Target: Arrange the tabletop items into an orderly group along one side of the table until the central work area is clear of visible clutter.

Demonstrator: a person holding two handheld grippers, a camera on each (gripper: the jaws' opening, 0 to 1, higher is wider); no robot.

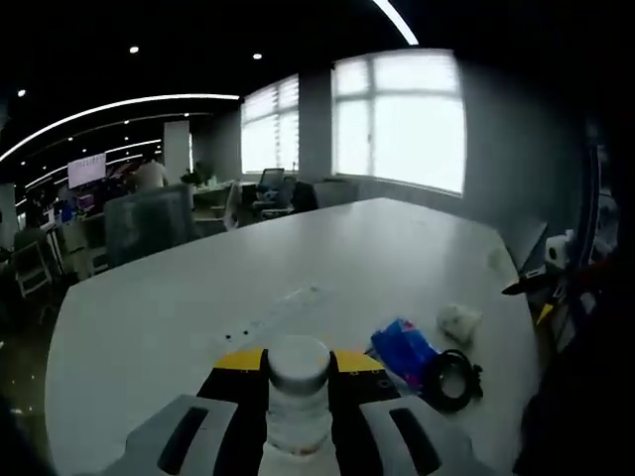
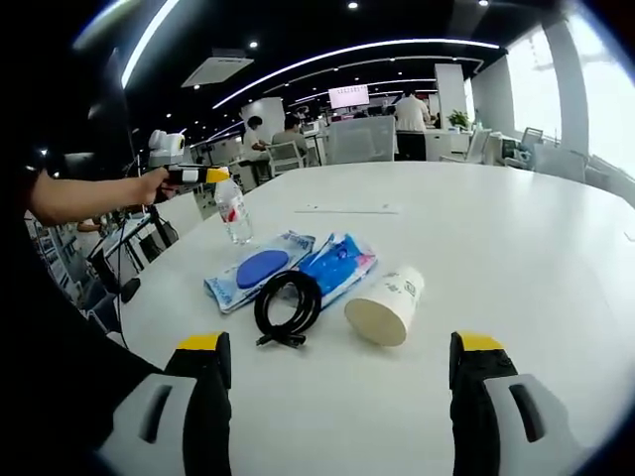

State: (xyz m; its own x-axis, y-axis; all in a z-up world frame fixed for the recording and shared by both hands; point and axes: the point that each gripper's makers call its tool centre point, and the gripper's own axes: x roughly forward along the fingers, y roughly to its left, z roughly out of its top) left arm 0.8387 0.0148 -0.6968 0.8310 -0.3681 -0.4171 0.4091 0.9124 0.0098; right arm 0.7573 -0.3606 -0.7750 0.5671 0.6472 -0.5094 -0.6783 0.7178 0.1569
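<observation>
Clear plastic bottle (image 2: 233, 210) clamped in left gripper (image 1: 298, 395), carried above the desk (image 2: 516, 248) edge — placing step. Right gripper (image 2: 337, 369) spread, unladen. Next: set bottle beside wipes pack (image 2: 260, 269), cable coil (image 2: 288, 305), tipped paper cup (image 2: 386, 306).

Behind the worktop, bright windows (image 1: 397, 119) sit at twelve o'clock in the left gripper view, with office chairs (image 1: 149, 223) at ten o'clock. In the right gripper view, a lit wall screen (image 2: 348, 96) hangs at twelve o'clock above seated people (image 2: 290, 134), and ceiling light strips (image 2: 347, 52) curve overhead.
</observation>
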